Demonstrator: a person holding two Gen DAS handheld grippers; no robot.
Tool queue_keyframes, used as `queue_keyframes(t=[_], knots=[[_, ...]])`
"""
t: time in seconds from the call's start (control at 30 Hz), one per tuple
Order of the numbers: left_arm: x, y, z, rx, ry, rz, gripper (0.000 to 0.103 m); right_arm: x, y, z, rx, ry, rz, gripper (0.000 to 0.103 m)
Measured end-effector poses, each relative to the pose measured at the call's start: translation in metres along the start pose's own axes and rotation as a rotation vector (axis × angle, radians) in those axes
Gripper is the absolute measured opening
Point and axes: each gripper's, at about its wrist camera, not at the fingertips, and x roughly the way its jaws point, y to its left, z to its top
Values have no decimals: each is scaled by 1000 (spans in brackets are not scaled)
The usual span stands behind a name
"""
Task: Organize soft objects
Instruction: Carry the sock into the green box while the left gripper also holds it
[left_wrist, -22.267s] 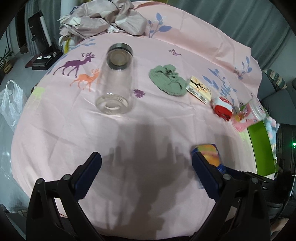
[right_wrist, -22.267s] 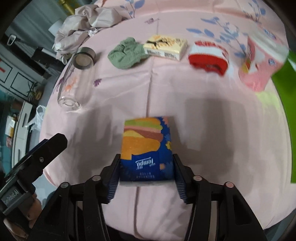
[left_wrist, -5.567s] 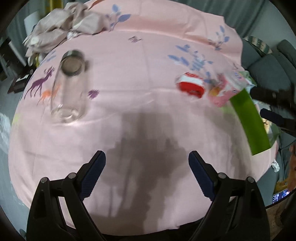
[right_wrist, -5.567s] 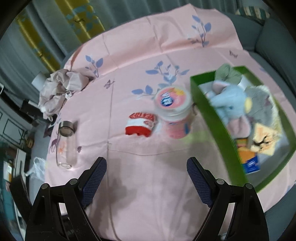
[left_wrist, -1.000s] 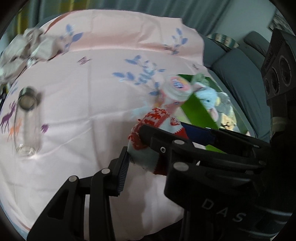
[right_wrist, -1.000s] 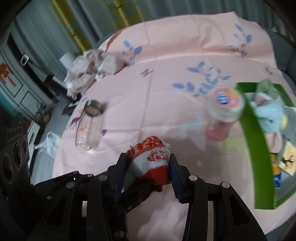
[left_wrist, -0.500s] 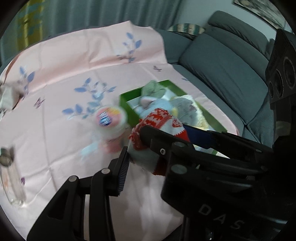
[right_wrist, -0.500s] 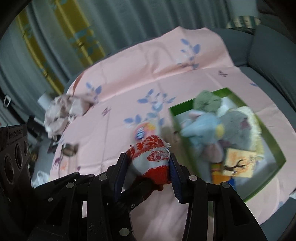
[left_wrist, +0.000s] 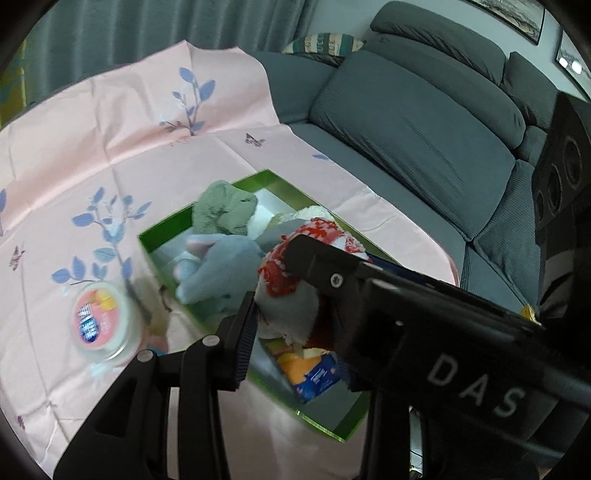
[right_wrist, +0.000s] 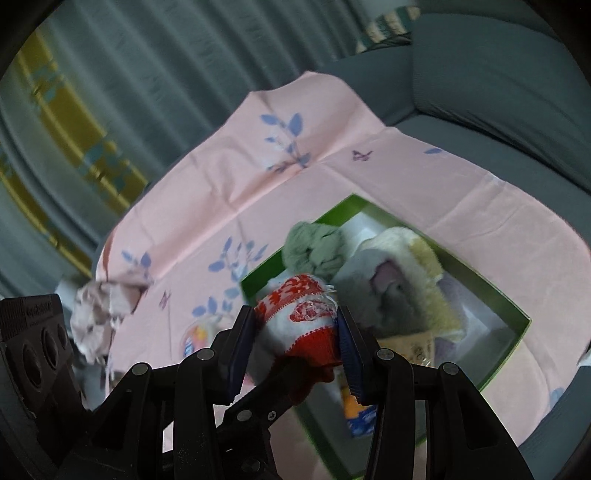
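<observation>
Carrying the red-and-white knit piece (right_wrist: 301, 317) above the green box (right_wrist: 513, 306), both grippers on it at once. Right gripper (right_wrist: 297, 334): fingers narrowed to the width of the bundle, pads pressed into both sides, fabric bulging out ahead of the tips. Left gripper (left_wrist: 286, 299): near finger against the same bundle at 9 o'clock; its far finger is hidden behind the right gripper's body, which crosses the left wrist view from 3 o'clock, but the knit looks pinched there too. Two-sided hold is probably there because the thing is floppy and would sag or unroll from one pinch.

Box sits on the pink tablecloth (left_wrist: 110, 122) at the sofa-side edge. Already inside: green cloth (left_wrist: 225, 210) at the far corner, blue plush (left_wrist: 218, 266) beside it, grey-and-cream plush (right_wrist: 402, 277), tissue pack (left_wrist: 314, 369) at the near end. Pink tub (left_wrist: 101, 325) stands outside the box at 9 o'clock in the left view, just beside its wall.

Judgement: the knit is over the box's near half, drop not yet made. Free floor is scarce, so it would likely land on the plush.
</observation>
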Motion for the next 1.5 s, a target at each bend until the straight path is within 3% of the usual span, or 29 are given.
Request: queue_keyframes(t=[0.23,0.47,0.87,1.5], knots=[[39,-7,0,6,79,-67,37,13,-43,-1,112,19,7,47],[65,-18,-7,7,142,-65,37,26,-71,-5,182,65,-49,47],[80,-14,-12,-42,198,-58,39,35,-82,-8,208,101,-88,47],[89,-10,-11,-89,213,-51,40,44,-81,-9,211,124,-112,47]])
